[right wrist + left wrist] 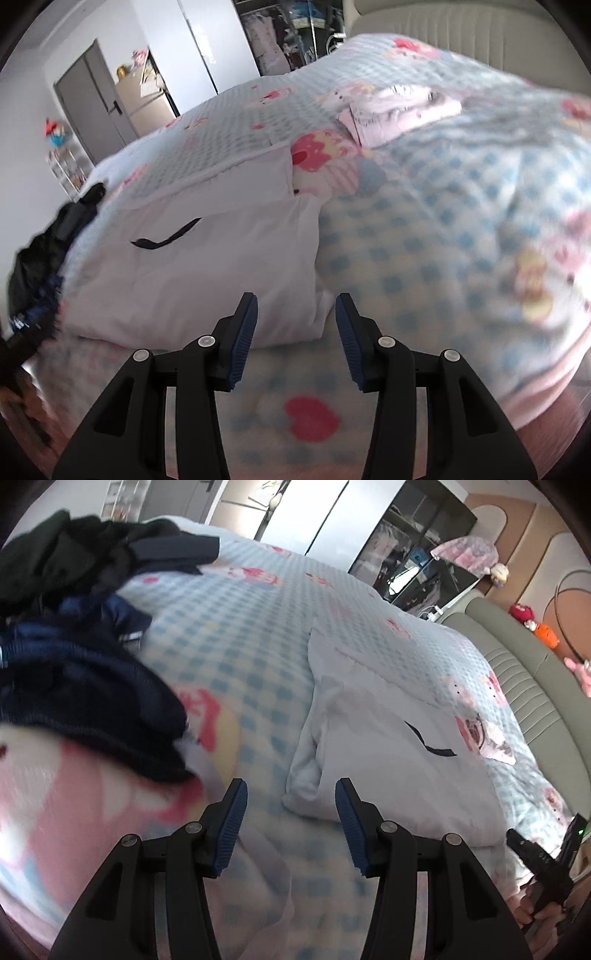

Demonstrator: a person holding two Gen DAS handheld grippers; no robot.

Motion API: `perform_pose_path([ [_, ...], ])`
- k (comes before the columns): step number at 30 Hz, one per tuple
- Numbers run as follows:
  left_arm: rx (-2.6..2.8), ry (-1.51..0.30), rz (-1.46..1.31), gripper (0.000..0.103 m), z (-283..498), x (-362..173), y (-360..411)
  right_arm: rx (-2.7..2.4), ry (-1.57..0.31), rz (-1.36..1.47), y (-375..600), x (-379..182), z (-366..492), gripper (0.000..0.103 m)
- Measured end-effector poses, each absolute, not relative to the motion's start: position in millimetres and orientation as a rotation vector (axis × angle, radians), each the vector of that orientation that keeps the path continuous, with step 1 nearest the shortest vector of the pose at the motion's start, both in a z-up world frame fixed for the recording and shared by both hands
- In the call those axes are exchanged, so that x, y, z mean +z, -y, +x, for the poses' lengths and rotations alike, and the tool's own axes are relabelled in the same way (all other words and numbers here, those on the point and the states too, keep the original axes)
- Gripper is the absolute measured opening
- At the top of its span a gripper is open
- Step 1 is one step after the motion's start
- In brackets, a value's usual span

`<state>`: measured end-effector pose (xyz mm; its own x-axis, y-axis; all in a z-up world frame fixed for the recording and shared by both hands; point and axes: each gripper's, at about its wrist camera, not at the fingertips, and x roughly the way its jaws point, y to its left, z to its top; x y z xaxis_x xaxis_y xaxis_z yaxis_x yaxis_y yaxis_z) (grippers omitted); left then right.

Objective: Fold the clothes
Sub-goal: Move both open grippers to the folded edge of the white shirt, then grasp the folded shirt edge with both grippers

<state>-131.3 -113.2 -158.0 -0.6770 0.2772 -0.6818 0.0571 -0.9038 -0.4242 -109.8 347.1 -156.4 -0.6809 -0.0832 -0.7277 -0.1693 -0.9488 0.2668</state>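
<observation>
A folded white garment (pixel 391 753) with a dark trim line lies on the checked bedspread (pixel 240 635). My left gripper (pixel 291 825) hovers open just short of its near left corner, holding nothing. In the right wrist view the same white garment (pixel 207 266) lies left of centre, and my right gripper (pixel 295 341) is open at its near right corner, empty. A heap of dark navy and black clothes (pixel 74 627) sits at the left of the bed. A small folded pink printed garment (pixel 395 110) rests further back near the headboard.
The right gripper's body and the hand holding it (pixel 543 878) show at the lower right of the left wrist view. A padded headboard (pixel 517 672) with soft toys runs along the right. A wardrobe (pixel 413 546) and a door (pixel 92 107) stand beyond the bed.
</observation>
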Motion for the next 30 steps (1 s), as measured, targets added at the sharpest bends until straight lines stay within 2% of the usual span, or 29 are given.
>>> perform_pose_path([
  [3,2.661,0.671,-1.195,0.053,-138,-159,111,2.754,-0.523,-1.286,-348,-168,-108,0.048],
  [8,2.579,0.719,-1.201,0.057,-161,-161,104,2.735,-0.692,-1.322,-357,-177,-112,0.049],
  [9,2.562,0.713,-1.225,0.057,-168,-165,101,2.741,-0.698,-1.315,-356,-177,-113,0.051],
  [11,2.531,0.708,-1.288,0.061,-180,-174,93,2.745,-0.706,-1.314,-356,-180,-119,0.062],
  [13,2.505,0.708,-1.362,0.063,-190,-186,85,2.738,-0.725,-1.327,-355,-186,-126,0.063],
  [14,2.512,0.705,-1.365,0.063,-191,-187,82,2.737,-0.743,-1.322,-355,-188,-129,0.065],
  [15,2.519,0.7,-1.353,0.058,-191,-186,79,2.735,-0.762,-1.317,-356,-189,-132,0.065],
  [17,2.522,0.697,-1.326,0.04,-190,-182,74,2.742,-0.787,-1.324,-355,-191,-138,0.065],
  [18,2.519,0.698,-1.312,0.038,-188,-180,72,2.747,-0.798,-1.329,-354,-192,-141,0.064],
  [20,2.485,0.699,-1.303,0.038,-187,-181,68,2.755,-0.822,-1.339,-353,-194,-147,0.061],
  [23,2.423,0.741,-1.345,0.049,-195,-190,69,2.768,-0.857,-1.354,-351,-196,-157,0.065],
  [24,2.419,0.755,-1.348,0.046,-197,-191,69,2.772,-0.869,-1.36,-351,-197,-160,0.065],
  [25,2.415,0.768,-1.35,0.034,-198,-192,70,2.776,-0.881,-1.365,-350,-198,-163,0.064],
  [27,2.46,0.74,-1.321,0.024,-195,-183,67,2.784,-0.905,-1.375,-349,-200,-170,0.051],
  [29,2.496,0.721,-1.285,0.02,-186,-175,66,2.816,-0.911,-1.351,-347,-192,-166,0.032],
  [30,2.5,0.722,-1.276,0.018,-184,-171,67,2.83,-0.895,-1.332,-346,-186,-162,0.029],
])
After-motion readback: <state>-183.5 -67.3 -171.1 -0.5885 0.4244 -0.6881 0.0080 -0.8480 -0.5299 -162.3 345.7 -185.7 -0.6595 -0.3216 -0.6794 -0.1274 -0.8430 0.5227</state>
